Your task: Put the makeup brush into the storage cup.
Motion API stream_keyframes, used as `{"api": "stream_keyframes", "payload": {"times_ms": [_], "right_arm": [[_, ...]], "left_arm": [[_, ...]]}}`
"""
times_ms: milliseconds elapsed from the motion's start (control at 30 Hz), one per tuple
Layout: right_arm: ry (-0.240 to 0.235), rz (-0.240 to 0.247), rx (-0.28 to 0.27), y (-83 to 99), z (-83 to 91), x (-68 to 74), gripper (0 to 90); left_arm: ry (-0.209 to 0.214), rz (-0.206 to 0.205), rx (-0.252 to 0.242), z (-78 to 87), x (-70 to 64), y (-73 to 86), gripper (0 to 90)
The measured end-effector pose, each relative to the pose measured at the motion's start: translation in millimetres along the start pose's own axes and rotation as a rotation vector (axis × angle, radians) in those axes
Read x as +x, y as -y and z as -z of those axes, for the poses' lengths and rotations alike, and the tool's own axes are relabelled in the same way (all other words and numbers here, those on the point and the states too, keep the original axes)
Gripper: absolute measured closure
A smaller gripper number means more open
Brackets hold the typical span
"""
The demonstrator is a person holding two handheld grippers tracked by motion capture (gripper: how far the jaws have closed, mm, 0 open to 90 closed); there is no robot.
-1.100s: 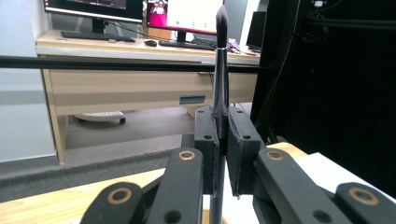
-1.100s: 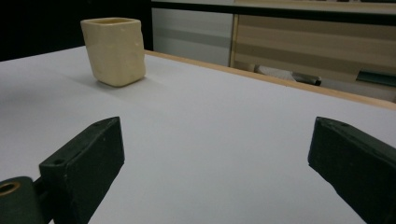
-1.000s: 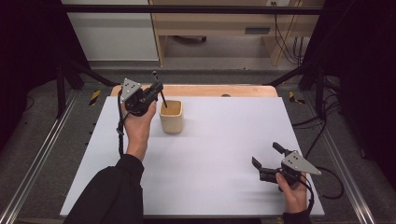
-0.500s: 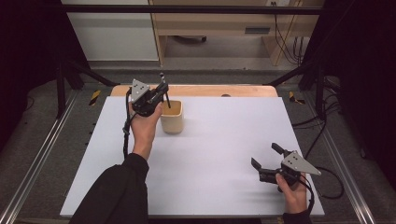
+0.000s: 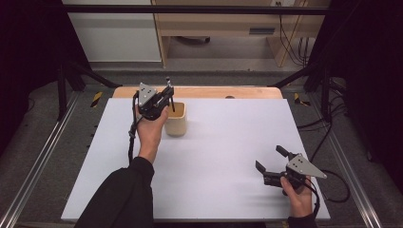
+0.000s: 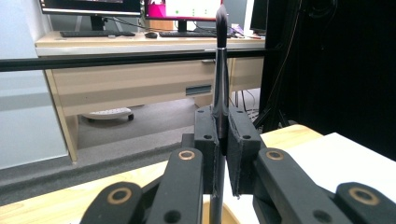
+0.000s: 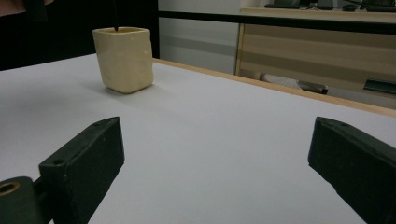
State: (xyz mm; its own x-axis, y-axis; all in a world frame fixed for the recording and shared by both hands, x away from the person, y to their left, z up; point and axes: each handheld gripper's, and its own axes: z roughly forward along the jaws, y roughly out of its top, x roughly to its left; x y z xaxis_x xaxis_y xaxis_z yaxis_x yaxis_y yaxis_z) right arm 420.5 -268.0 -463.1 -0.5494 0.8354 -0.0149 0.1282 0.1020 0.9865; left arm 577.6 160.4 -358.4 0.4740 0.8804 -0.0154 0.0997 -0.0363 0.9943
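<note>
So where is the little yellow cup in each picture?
High view: the cup stands on the white table, upper left, beside the left gripper.
Left gripper view: just its rim peeks at the bottom edge, under the jaws.
Right gripper view: upper left, far off.
Shared landmark: the thin black brush going down into the cup.

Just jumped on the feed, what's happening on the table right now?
The person's left gripper is shut on a thin black brush, holding it upright with its lower end inside the cream cup near the table's far edge. The right gripper sits low over the near right part of the table, fingers wide apart and holding nothing, well away from the cup.
</note>
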Motion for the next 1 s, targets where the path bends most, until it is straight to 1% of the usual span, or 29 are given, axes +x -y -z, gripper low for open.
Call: {"api": "stream_keyframes", "payload": {"times_ms": [133,167,233,333,367,433,567,667,767,1000], "right_arm": [[-0.004,0.005,-0.005,0.2,-0.3,-0.1,3.9],[-0.005,0.003,-0.003,-0.1,0.0,0.4,3.9],[-0.006,0.015,-0.009,0.0,-0.1,0.2,4.1],[-0.006,0.017,-0.008,0.2,-0.4,0.2,4.1],[-0.008,0.015,-0.007,0.3,-0.5,0.3,4.1],[-0.010,0.016,-0.008,0.3,-0.6,0.5,4.2],[-0.009,0.019,-0.004,0.4,-0.7,0.3,4.2],[-0.011,0.019,-0.003,0.5,-0.7,0.5,4.2],[-0.011,0.019,-0.002,0.6,-0.9,0.4,4.2],[-0.013,0.017,-0.002,0.8,-1.1,0.5,4.2]], "left_arm": [[-0.001,0.004,0.005,-1.3,0.1,3.3,83.6],[0.002,0.000,0.009,-1.7,0.0,4.0,83.6],[0.005,-0.011,0.012,-2.2,-0.4,5.3,83.6],[0.007,0.012,0.006,-2.6,1.3,7.5,83.6],[-0.001,0.006,0.011,-2.4,1.5,8.2,83.6],[-0.001,-0.006,0.016,-2.8,1.2,9.8,83.6],[0.002,-0.005,0.016,-3.6,1.2,13.9,83.6],[-0.004,-0.003,0.021,-3.2,0.7,16.6,83.5],[0.001,-0.004,0.021,-4.2,0.9,19.0,83.6],[0.006,-0.015,0.031,-5.1,-1.1,23.9,83.6]]}}
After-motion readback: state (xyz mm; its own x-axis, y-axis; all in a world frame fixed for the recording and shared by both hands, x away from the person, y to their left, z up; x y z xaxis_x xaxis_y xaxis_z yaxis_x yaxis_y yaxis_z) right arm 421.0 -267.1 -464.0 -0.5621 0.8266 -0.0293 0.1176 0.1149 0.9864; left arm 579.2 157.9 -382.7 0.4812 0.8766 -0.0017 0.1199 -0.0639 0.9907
